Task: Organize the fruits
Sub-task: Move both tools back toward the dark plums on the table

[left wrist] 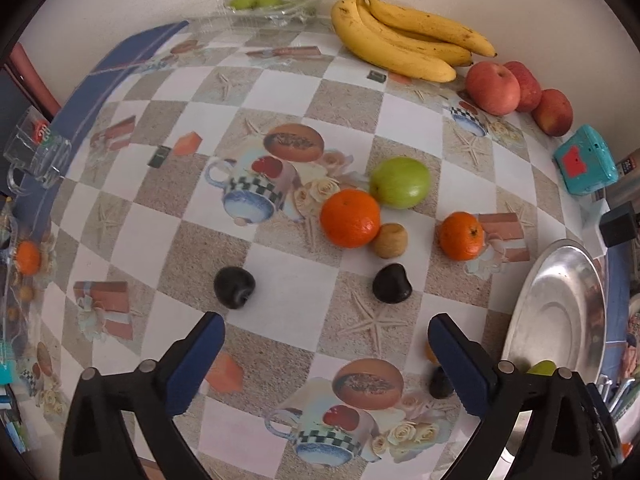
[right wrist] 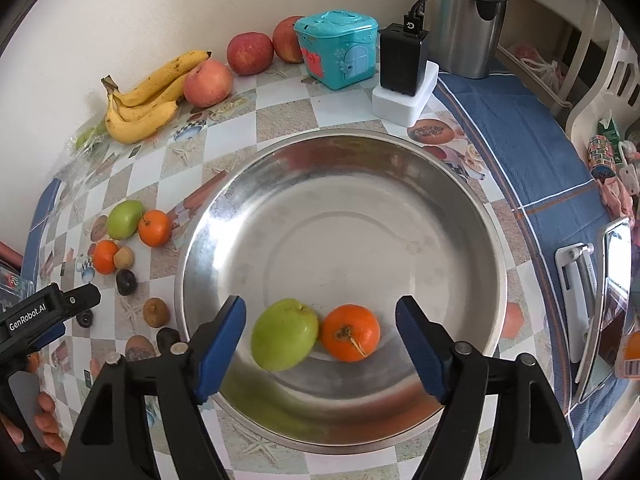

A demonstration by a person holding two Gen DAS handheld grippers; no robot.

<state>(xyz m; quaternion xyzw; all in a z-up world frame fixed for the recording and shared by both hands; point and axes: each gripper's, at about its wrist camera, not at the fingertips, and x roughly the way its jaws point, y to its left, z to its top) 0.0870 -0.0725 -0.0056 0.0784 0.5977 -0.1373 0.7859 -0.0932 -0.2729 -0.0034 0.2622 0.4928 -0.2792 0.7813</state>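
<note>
Left gripper (left wrist: 326, 354): blue-padded jaws spread wide, nothing between them, above the checked, printed tabletop (left wrist: 280, 92). Its right finger hides most of a small dark fruit (left wrist: 439, 384) and an orange object behind it, too covered to identify. A green fruit at the bowl's near rim is mostly cut off by the gripper body.

Right gripper (right wrist: 320, 344): jaws likewise wide apart and holding nothing, above the round stainless-steel bowl (right wrist: 340, 184). Inside the bowl, at its near side, a smooth green apple-like fruit (right wrist: 285, 334) touches a stemmed orange mandarin (right wrist: 351, 332).

Loose fruit, mid-tabletop, left of the bowl: two dark purple plum-like fruits (left wrist: 234, 287) (left wrist: 391, 282), well apart; a large glossy mandarin (left wrist: 350, 218) touching a small tan round fruit (left wrist: 391, 240) and just beside a second green apple-like fruit (left wrist: 400, 182); a smaller mandarin (left wrist: 461, 236) nearer the bowl. In the right wrist view, another small brown fruit (right wrist: 156, 312) lies near the bowl's left rim; its kind is unclear.

Far edge, against the wall: a bunch of speckled yellow bananas (left wrist: 404, 40), three red-pink apples (left wrist: 493, 88), and a turquoise house-shaped plastic box (left wrist: 585, 166) toward the far right corner. A clear plastic tray (left wrist: 272, 4) with green fruit sits at the far edge; its contents are indistinct.
</note>
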